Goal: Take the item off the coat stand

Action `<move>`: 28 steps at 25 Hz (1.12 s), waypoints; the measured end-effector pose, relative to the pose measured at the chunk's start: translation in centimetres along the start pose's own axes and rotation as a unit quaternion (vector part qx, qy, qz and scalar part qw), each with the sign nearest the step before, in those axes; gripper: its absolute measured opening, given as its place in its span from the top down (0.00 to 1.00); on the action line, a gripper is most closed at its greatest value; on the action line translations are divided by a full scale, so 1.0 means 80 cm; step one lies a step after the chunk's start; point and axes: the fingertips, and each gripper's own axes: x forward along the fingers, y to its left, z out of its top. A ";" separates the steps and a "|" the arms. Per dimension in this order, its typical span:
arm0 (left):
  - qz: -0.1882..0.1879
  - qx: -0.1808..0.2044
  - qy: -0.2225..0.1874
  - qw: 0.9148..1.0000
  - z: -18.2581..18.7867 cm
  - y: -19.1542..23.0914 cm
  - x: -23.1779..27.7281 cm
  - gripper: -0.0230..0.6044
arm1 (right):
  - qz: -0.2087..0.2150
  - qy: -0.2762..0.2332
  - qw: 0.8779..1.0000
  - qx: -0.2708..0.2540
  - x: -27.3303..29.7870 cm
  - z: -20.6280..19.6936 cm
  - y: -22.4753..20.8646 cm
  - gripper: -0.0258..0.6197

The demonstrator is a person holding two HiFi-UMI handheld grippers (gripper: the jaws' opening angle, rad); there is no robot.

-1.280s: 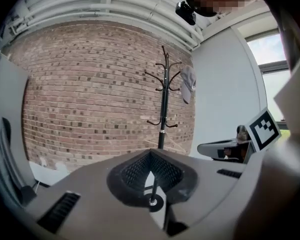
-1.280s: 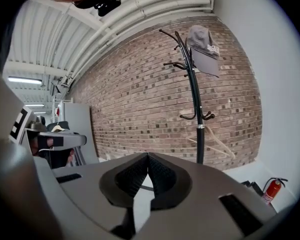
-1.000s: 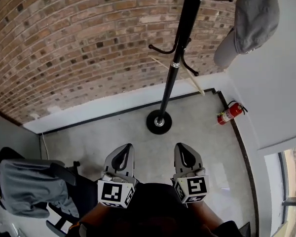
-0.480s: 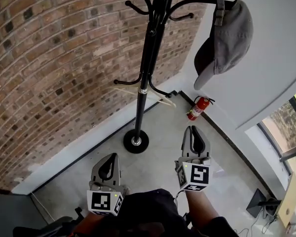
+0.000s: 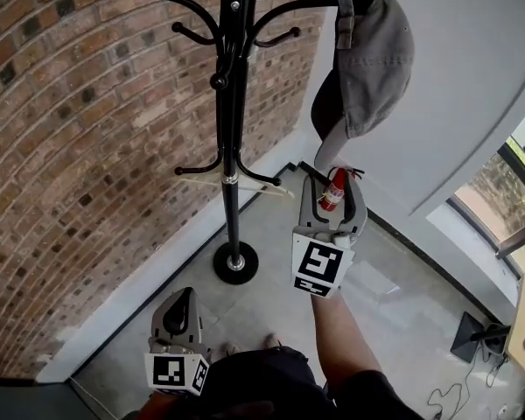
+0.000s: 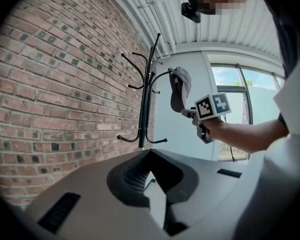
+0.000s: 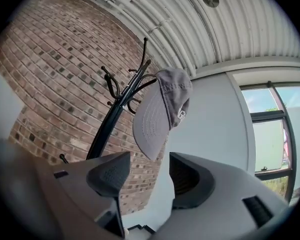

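cap: grey fabric baseball cap point(image 5: 372, 68) hangs from upper hook of black metal coat stand point(image 5: 230, 129) | right claw point(image 5: 332, 186): just under brim, jaws just opened wide, gripping nothing | left claw point(image 5: 179, 309): low, jaws together, empty

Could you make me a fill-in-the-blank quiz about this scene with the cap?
The cap hanging on the coat stand is ____ in colour. The right gripper, whose jaws have just been opening with nothing between them, is raised just ____ the cap. The left gripper, held low, has its jaws ____.
Missing words: grey; below; shut.
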 end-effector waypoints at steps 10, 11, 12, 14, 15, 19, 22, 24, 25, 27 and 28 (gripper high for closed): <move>0.015 0.019 0.001 1.000 0.013 0.014 0.006 0.92 | -0.068 -0.051 0.996 -0.015 0.054 0.025 -0.023 0.61; 0.015 0.020 0.000 1.000 0.013 0.014 0.006 0.92 | -0.071 -0.053 0.996 -0.016 0.056 0.027 -0.025 0.61; 0.016 0.020 0.000 1.000 0.014 0.015 0.007 0.92 | -0.073 -0.055 0.996 -0.015 0.056 0.028 -0.027 0.61; 0.016 0.020 -0.002 1.000 0.015 0.015 0.008 0.92 | -0.081 -0.061 0.995 -0.010 0.053 0.032 -0.034 0.62; 0.016 0.019 -0.004 1.000 0.016 0.016 0.009 0.92 | -0.087 -0.065 0.994 -0.004 0.050 0.033 -0.039 0.68; 0.011 0.017 -0.007 1.000 0.018 0.015 0.014 0.92 | -0.098 -0.071 0.992 0.027 0.039 0.037 -0.059 0.86; 0.005 0.015 -0.009 1.000 0.017 0.011 0.017 0.92 | -0.101 -0.075 0.991 0.054 0.026 0.042 -0.076 0.89; 0.000 0.015 -0.010 1.000 0.016 0.008 0.019 0.92 | -0.105 -0.082 0.988 0.073 0.019 0.050 -0.090 0.90; -0.003 0.015 -0.011 1.000 0.017 0.007 0.020 0.92 | -0.106 -0.087 0.987 0.083 0.016 0.056 -0.097 0.90; -0.007 0.014 -0.013 1.000 0.018 0.005 0.020 0.92 | -0.109 -0.099 0.984 0.101 0.011 0.070 -0.110 0.91; -0.009 0.014 -0.013 1.000 0.019 0.004 0.019 0.92 | -0.110 -0.105 0.982 0.109 0.008 0.078 -0.117 0.91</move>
